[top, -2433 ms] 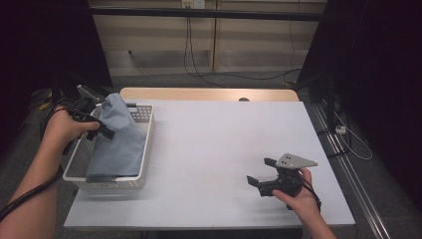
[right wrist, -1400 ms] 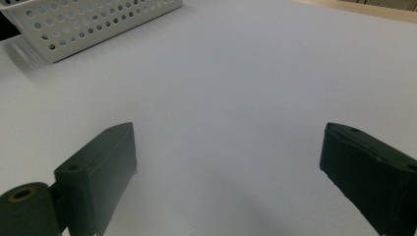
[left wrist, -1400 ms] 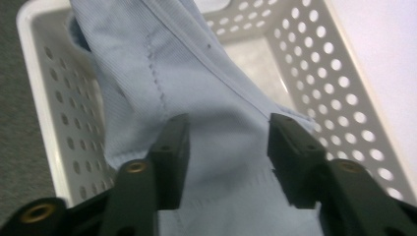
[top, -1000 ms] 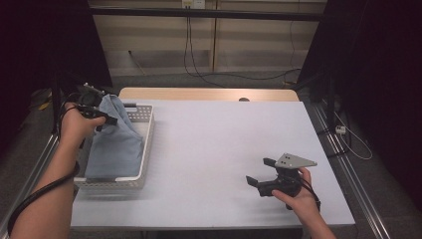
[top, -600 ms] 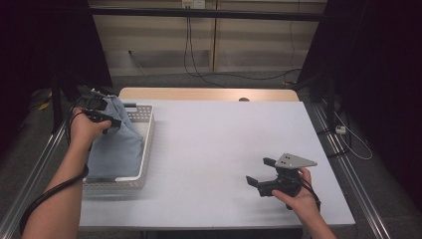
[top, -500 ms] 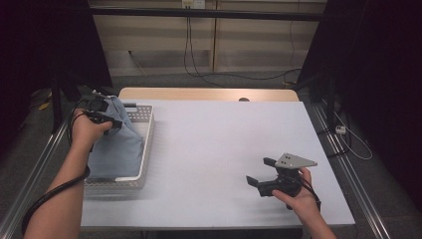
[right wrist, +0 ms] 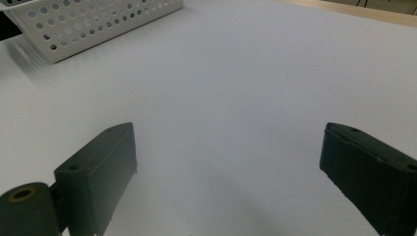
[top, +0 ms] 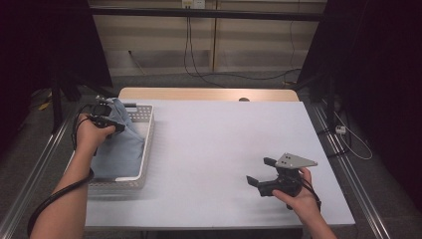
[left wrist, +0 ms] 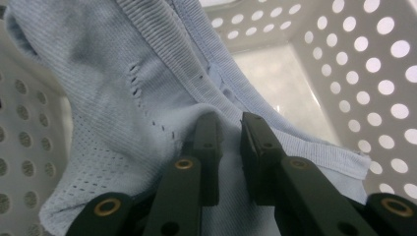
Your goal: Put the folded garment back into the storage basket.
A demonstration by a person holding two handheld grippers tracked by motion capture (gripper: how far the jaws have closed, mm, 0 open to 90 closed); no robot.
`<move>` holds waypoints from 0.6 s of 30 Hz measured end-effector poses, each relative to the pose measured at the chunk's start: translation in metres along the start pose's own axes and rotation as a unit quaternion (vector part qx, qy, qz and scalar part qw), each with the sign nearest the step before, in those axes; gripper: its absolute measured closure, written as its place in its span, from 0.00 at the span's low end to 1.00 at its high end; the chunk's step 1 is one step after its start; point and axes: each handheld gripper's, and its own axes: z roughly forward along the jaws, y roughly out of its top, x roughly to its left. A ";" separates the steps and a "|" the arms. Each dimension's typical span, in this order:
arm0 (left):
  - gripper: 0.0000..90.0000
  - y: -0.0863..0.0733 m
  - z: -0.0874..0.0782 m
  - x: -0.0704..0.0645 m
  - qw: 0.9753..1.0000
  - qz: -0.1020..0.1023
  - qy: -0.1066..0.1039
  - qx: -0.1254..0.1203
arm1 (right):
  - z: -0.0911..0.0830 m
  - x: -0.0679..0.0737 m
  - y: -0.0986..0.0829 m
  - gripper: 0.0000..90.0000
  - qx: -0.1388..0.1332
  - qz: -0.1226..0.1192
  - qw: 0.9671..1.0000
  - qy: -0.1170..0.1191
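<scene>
A light blue knit garment (top: 118, 145) lies in a white perforated basket (top: 145, 149) at the table's left edge. My left gripper (top: 112, 121) holds the top of it, lifted above the basket's far end. In the left gripper view the jaws are shut on a fold of the blue garment (left wrist: 147, 88), with the basket's holed wall (left wrist: 373, 83) behind. My right gripper (top: 259, 175) rests low over the white table (top: 224, 144) at the front right, open, nothing between its jaws. The right gripper view has bare table between the fingers (right wrist: 98, 172) and the basket (right wrist: 98, 19) far off.
The table's wooden far edge (top: 209, 93) runs along the back. Metal rails (top: 348, 169) flank the table on both sides. Cables hang on the back wall. Dark curtains stand at left and right.
My left gripper has carried the garment's top toward the basket's far end and a little to the right. The right gripper has stayed still.
</scene>
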 end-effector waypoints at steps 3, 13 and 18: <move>0.87 -0.001 0.002 0.000 1.000 0.002 -0.001 0.001 | 0.000 0.000 0.000 0.08 0.000 0.000 1.000 0.000; 0.88 -0.009 0.016 -0.003 1.000 0.009 -0.016 0.022 | -0.001 -0.001 0.000 0.08 0.000 -0.001 1.000 -0.001; 0.89 -0.014 0.019 -0.004 0.999 0.009 -0.021 0.023 | 0.000 0.000 0.000 0.08 0.000 -0.002 1.000 0.000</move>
